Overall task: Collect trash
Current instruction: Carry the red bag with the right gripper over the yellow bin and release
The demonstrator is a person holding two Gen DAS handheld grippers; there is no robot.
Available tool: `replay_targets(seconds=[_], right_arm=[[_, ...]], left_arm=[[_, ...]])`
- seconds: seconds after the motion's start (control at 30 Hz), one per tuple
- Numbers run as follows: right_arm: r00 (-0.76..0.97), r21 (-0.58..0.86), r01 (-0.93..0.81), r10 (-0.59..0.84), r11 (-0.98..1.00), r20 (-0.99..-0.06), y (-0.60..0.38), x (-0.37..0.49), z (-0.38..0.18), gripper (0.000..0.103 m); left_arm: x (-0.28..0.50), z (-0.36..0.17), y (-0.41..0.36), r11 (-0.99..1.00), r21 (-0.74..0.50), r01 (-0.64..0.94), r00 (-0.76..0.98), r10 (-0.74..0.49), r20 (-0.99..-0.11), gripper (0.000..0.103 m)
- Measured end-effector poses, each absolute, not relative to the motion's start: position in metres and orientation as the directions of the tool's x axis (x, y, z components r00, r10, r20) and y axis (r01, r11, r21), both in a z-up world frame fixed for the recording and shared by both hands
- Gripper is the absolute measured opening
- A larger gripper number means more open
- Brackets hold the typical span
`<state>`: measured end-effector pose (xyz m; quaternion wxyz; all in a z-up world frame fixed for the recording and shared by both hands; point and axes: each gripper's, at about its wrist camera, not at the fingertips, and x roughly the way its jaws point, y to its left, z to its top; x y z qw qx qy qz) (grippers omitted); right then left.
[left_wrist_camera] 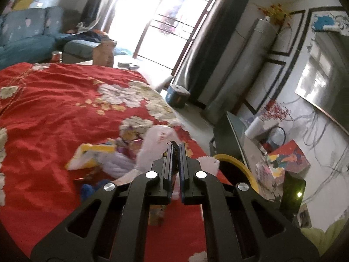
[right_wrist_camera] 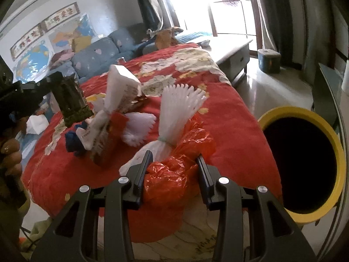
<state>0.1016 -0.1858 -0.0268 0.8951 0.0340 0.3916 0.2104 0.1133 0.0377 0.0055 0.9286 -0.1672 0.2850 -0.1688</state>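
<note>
My left gripper (left_wrist_camera: 176,146) is shut on a dark crinkled wrapper (right_wrist_camera: 72,100), held above the red flowered bedspread (left_wrist_camera: 54,109); in the right wrist view it hangs at the far left. My right gripper (right_wrist_camera: 174,159) is open, its jaws on either side of a crumpled red plastic bag (right_wrist_camera: 174,174) near the bed's front edge; I cannot tell if the pads touch it. A white foam net sleeve (right_wrist_camera: 178,109) lies just beyond the bag. More trash sits mid-bed: a white paper bag (right_wrist_camera: 122,87), a smaller white foam piece (right_wrist_camera: 137,128), blue scraps (right_wrist_camera: 74,139). The yellow-rimmed bin (right_wrist_camera: 303,159) stands right of the bed.
A blue sofa (left_wrist_camera: 26,35) stands behind the bed. A low white table (right_wrist_camera: 231,48) and a blue stool (right_wrist_camera: 268,61) are by the bright balcony door. A cabinet with a paper roll (left_wrist_camera: 255,126) and clutter lines the right wall. The person's hand (right_wrist_camera: 11,152) shows at left.
</note>
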Motion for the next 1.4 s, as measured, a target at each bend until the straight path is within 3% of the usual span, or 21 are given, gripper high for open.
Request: replay_targets(seconds=[0.37, 0.73, 0.83, 0.9, 1.03, 1.07, 1.1, 1.17, 1.4], right_arm=[[0.549, 0.335, -0.337, 0.472, 0.880, -0.690, -0.207, 0.103, -0.034, 0.044], [0.524, 0.442, -0.313, 0.541, 0.841, -0.658, -0.234, 0.105, -0.033, 0.040], [0.532, 0.473, -0.299, 0.556, 0.829, -0.639, -0.241, 0.108, -0.032, 0.044], [0.520, 0.491, -0.295, 0.569, 0.820, -0.637, -0.243, 0.112, -0.033, 0.056], [0.502, 0.541, -0.292, 0.608, 0.788, -0.615, -0.248, 0.114, -0.035, 0.056], [0.496, 0.553, -0.294, 0.619, 0.780, -0.609, -0.249, 0.115, -0.035, 0.052], [0.502, 0.554, -0.292, 0.618, 0.780, -0.605, -0.251, 0.115, -0.034, 0.034], [0.504, 0.549, -0.291, 0.613, 0.783, -0.608, -0.254, 0.117, -0.033, 0.019], [0.601, 0.493, -0.263, 0.541, 0.829, -0.589, -0.278, 0.118, -0.015, 0.016]], left_arm=[[0.123, 0.000, -0.006, 0.876, -0.387, 0.289, 0.738, -0.461, -0.493, 0.002], [0.130, -0.003, -0.033, 0.866, -0.380, 0.326, 0.709, -0.490, -0.508, 0.002], [0.132, -0.002, -0.038, 0.862, -0.382, 0.332, 0.706, -0.496, -0.506, 0.002], [0.134, -0.001, -0.043, 0.861, -0.381, 0.338, 0.704, -0.500, -0.505, 0.002], [0.137, 0.001, -0.051, 0.856, -0.379, 0.352, 0.698, -0.509, -0.503, 0.002], [0.138, 0.002, -0.053, 0.853, -0.381, 0.356, 0.696, -0.514, -0.501, 0.002], [0.138, 0.004, -0.055, 0.852, -0.380, 0.359, 0.695, -0.516, -0.500, 0.002], [0.139, 0.005, -0.059, 0.850, -0.379, 0.365, 0.694, -0.520, -0.498, 0.002], [0.149, 0.010, -0.083, 0.835, -0.375, 0.402, 0.674, -0.547, -0.496, 0.002]])
